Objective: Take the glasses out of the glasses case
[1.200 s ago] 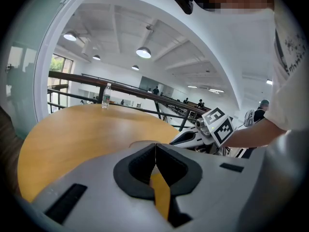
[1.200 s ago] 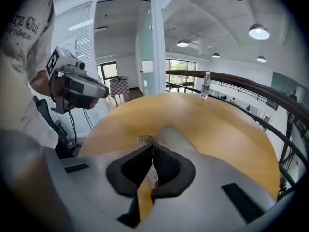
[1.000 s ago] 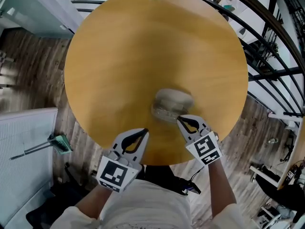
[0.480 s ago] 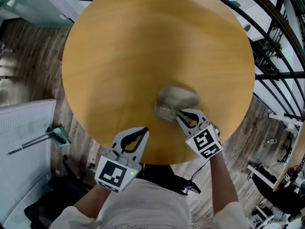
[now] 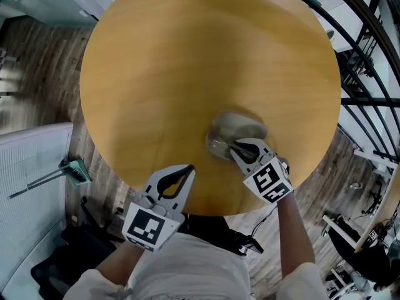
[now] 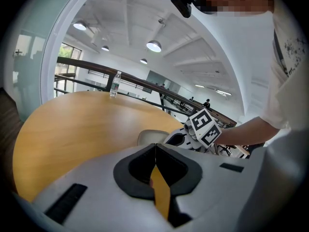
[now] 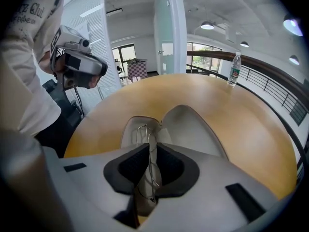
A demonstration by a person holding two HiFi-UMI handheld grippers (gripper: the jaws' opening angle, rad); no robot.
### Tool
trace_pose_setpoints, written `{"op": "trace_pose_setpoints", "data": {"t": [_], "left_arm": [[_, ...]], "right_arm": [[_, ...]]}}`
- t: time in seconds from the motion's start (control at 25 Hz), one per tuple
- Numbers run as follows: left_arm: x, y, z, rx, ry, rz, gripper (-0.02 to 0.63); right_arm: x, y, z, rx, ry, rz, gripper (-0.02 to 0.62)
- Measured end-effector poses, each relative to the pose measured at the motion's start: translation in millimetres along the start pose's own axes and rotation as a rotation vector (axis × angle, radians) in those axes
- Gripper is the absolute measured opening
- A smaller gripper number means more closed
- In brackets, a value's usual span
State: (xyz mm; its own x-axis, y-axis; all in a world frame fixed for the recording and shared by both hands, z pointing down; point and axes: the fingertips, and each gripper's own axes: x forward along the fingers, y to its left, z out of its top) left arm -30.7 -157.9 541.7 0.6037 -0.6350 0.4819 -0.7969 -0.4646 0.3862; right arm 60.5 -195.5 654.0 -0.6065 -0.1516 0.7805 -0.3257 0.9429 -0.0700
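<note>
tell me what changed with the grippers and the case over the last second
The right gripper moved forward into the open glasses case, and its jaws are now closed on the wire glasses. The left gripper stayed shut and empty at the near edge of the table. The case stayed open on the table.

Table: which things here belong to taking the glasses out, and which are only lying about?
Job: open glasses case; glasses; right gripper, jaws shut on them.
Lying about: water bottle; left gripper, jaws shut, empty.
</note>
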Motion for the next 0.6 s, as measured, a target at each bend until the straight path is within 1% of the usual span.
{"op": "trace_pose_setpoints", "data": {"t": [0.2, 0.32, 0.48, 0.6], "left_arm": [[1.6, 2.2, -0.9, -0.008, -0.004, 0.005, 0.023], [2.3, 1.1, -2.0, -0.012, -0.003, 0.006, 0.024], [1.4, 2.4, -2.5, -0.013, -0.007, 0.007, 0.025], [-0.2, 2.4, -1.8, -0.016, -0.01, 0.006, 0.025]], "right_arm": [[3.6, 3.2, -2.2, -0.022, 0.027, 0.051, 0.059], [3.0, 7.1, -5.7, -0.044, 0.058, 0.091, 0.058], [8.5, 10.8, -10.2, -0.058, 0.092, 0.122, 0.057], [11.0, 13.9, -10.6, -0.057, 0.105, 0.15, 0.041]]}}
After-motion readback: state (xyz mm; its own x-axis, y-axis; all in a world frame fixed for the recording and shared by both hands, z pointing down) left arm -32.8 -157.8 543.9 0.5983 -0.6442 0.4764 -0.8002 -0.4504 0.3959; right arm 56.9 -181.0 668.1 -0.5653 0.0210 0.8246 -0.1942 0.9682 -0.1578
